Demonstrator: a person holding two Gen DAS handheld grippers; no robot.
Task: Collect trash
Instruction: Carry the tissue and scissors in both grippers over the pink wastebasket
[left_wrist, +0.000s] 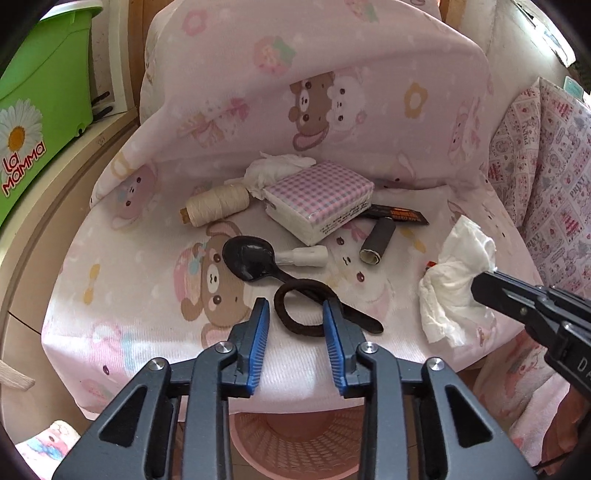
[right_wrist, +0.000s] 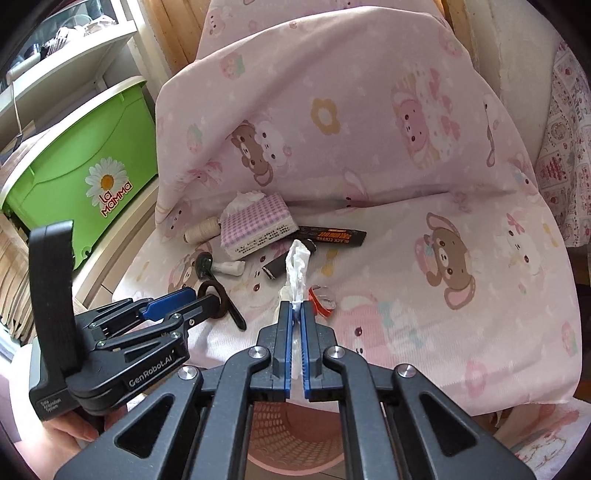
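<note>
On the pink cartoon-print chair cover (left_wrist: 147, 295) lies a brown hair tie (left_wrist: 284, 295) across the handle of a black spoon (left_wrist: 251, 258). My left gripper (left_wrist: 295, 310) hovers over the hair tie with its blue pads apart, the ring lying between and under the tips. In the right wrist view the left gripper (right_wrist: 205, 298) reaches in from the left. My right gripper (right_wrist: 295, 306) is shut on a crumpled white tissue (right_wrist: 297, 269), which stands up from its tips. The left wrist view shows that tissue (left_wrist: 454, 280) at the seat's right edge.
Further back lie a gingham tissue pack (left_wrist: 319, 195), a thread spool (left_wrist: 216, 203), another crumpled tissue (left_wrist: 273, 168), a black coffee sachet (left_wrist: 399, 214), a dark roll (left_wrist: 378, 240), a small white tube (left_wrist: 306, 256) and a red-and-white wrapper (right_wrist: 321, 299). A pink basket (right_wrist: 295, 424) stands below the seat's front edge, a green box (left_wrist: 44, 92) at left.
</note>
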